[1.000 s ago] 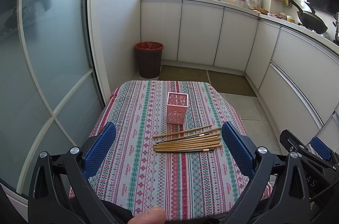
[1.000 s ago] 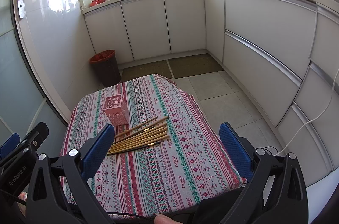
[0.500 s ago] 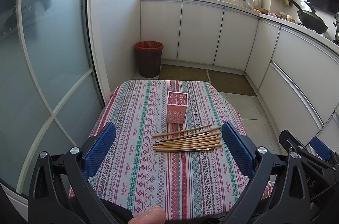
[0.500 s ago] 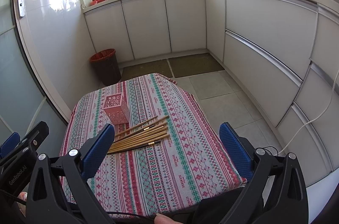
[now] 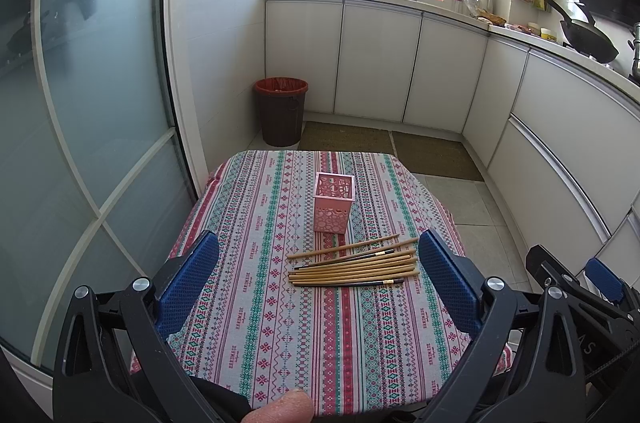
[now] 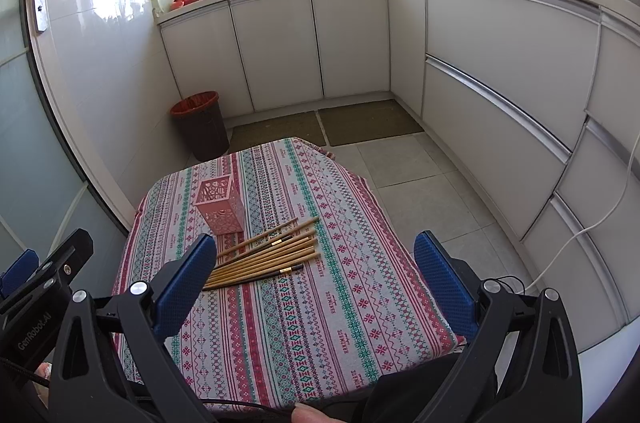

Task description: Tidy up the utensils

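Note:
Several wooden chopsticks lie side by side on the patterned tablecloth, just in front of an upright pink perforated holder. They also show in the right wrist view: the chopsticks and the holder. My left gripper is open and empty, held above the table's near part. My right gripper is open and empty, held above the near right part of the table. Part of the right gripper shows at the right edge of the left wrist view.
A dark bin with a red liner stands on the floor beyond the table. White cabinets run along the back and right. A glass door is at the left. Tiled floor lies to the table's right.

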